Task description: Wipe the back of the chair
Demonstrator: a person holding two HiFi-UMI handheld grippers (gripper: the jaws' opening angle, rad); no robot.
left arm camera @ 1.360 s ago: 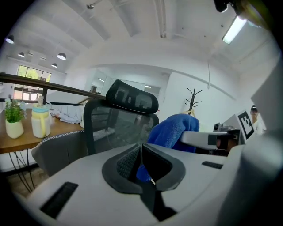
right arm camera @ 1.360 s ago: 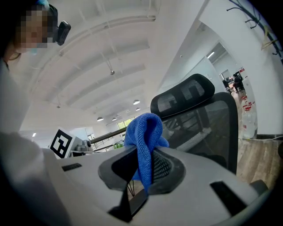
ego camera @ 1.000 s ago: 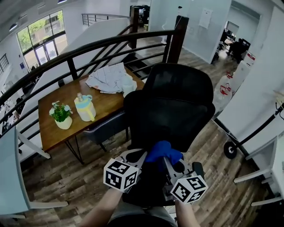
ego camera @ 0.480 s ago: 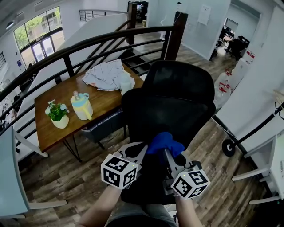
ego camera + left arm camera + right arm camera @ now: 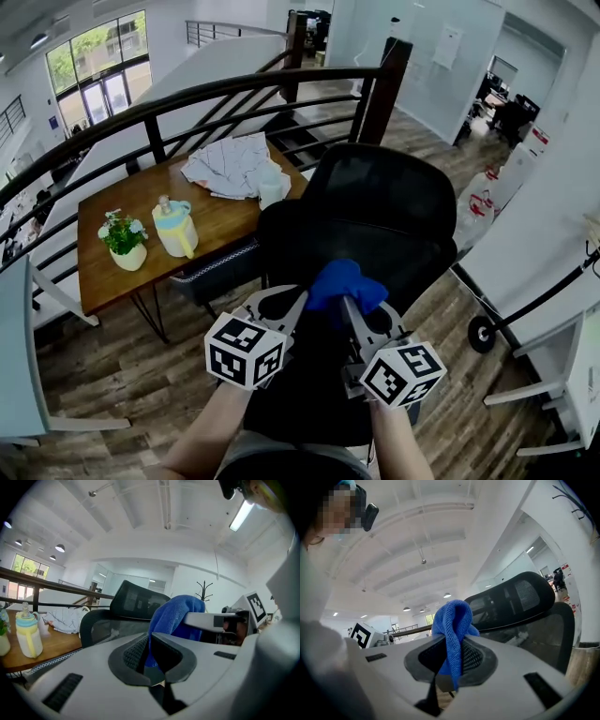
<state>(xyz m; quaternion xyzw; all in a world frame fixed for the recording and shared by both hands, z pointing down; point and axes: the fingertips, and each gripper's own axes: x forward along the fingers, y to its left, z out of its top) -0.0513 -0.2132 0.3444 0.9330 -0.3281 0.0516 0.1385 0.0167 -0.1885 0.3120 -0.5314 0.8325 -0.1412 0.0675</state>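
A black mesh office chair [image 5: 380, 220] stands in front of me, its back towards me. A blue cloth [image 5: 343, 284] is bunched up against the lower part of that back. My left gripper [image 5: 300, 305] and right gripper [image 5: 349, 311] meet at the cloth, and both are shut on it. In the left gripper view the cloth [image 5: 172, 616] rises from between the jaws of my left gripper [image 5: 149, 652], with the chair [image 5: 136, 603] behind. In the right gripper view the cloth [image 5: 452, 623] drapes over my right gripper [image 5: 452, 660], with the chair's headrest [image 5: 520, 595] beyond.
A wooden table [image 5: 108, 277] stands left of the chair with a potted plant [image 5: 127, 242], a yellow and blue bottle [image 5: 176, 227] and a crumpled striped cloth [image 5: 232, 164]. A black railing [image 5: 187, 98] runs behind it. A white desk edge [image 5: 19, 356] is at the far left.
Both grippers have moved up the chair's back together, carrying the blue cloth with them. The head view has shifted slightly.
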